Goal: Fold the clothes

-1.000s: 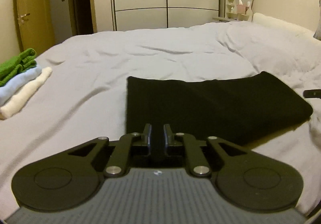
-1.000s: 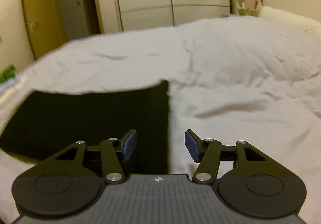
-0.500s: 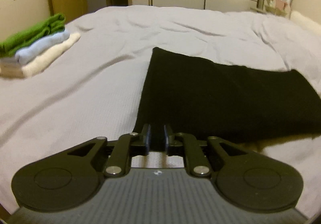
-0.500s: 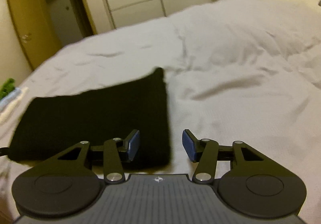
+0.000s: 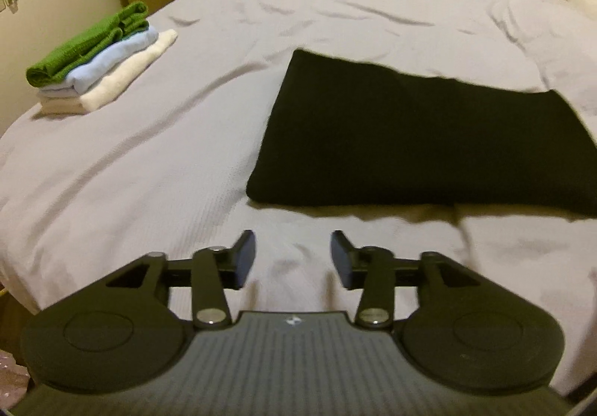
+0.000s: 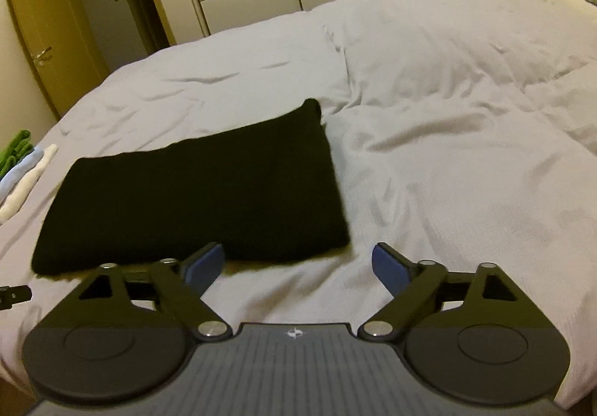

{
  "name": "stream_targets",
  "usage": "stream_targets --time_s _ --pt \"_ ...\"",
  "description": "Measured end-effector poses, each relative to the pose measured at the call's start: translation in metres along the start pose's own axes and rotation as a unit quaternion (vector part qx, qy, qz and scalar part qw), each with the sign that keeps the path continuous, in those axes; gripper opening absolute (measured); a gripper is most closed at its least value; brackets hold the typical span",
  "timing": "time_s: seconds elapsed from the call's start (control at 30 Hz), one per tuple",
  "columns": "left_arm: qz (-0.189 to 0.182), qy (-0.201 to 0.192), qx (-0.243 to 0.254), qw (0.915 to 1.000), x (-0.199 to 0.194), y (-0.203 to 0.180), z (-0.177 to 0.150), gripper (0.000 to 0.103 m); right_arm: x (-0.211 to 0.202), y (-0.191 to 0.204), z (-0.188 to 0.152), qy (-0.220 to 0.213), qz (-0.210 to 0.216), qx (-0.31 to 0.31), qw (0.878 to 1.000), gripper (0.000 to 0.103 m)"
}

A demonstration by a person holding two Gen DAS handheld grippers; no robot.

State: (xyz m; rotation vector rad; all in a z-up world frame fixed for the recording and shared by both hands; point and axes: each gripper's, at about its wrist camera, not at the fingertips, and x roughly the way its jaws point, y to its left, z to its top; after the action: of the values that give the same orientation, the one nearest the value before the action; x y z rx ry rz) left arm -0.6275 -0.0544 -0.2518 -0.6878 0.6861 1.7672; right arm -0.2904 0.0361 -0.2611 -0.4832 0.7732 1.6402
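Our left gripper and right gripper have just been opening, nothing between their jaws. The folded black cloth lies flat near the bed's near edge.

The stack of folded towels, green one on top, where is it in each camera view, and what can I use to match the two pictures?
Left wrist view: stack of folded towels lies upper left on the bed, well left of the black folded cloth.
Right wrist view: only a sliver of the stack shows at the far left edge, left of the cloth.
Shared landmark: the black folded cloth, beyond the fingers in both views.
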Motion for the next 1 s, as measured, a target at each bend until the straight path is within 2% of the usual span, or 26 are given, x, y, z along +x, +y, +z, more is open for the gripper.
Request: stream_targets --time_s 0.03,0.1,0.17,0.43,0.63,0.77,1.0 --pt "-0.002 -0.005 0.003 1.0 -0.009 -0.002 -0.002 0.049 -0.005 0.002 -0.002 0.005 -0.002 -0.002 1.0 0.089" --pt "-0.008 -0.013 0.006 0.9999 -0.025 -0.006 -0.006 0.06 -0.015 0.008 -0.006 0.015 -0.007 -0.007 1.0 0.089" --pt "-0.014 -0.025 0.009 0.9996 -0.039 -0.008 -0.01 0.064 -0.024 0.014 -0.011 0.023 -0.011 -0.013 1.0 0.089" --pt "-0.025 -0.055 0.014 0.9981 -0.08 -0.01 -0.023 0.065 -0.065 0.029 -0.023 0.003 -0.002 -0.029 1.0 0.089" --pt "-0.025 -0.074 0.008 0.9969 -0.106 -0.008 -0.035 0.073 -0.089 0.035 -0.028 -0.003 -0.02 -0.034 0.999 0.089" --pt "-0.026 -0.086 0.008 0.9959 -0.119 -0.006 -0.04 0.085 -0.104 0.041 -0.033 -0.008 -0.036 -0.042 0.998 0.089" --pt "-0.043 -0.094 0.005 0.9946 -0.128 -0.006 -0.043 0.086 -0.119 0.053 -0.035 -0.024 -0.028 -0.06 0.997 0.09"
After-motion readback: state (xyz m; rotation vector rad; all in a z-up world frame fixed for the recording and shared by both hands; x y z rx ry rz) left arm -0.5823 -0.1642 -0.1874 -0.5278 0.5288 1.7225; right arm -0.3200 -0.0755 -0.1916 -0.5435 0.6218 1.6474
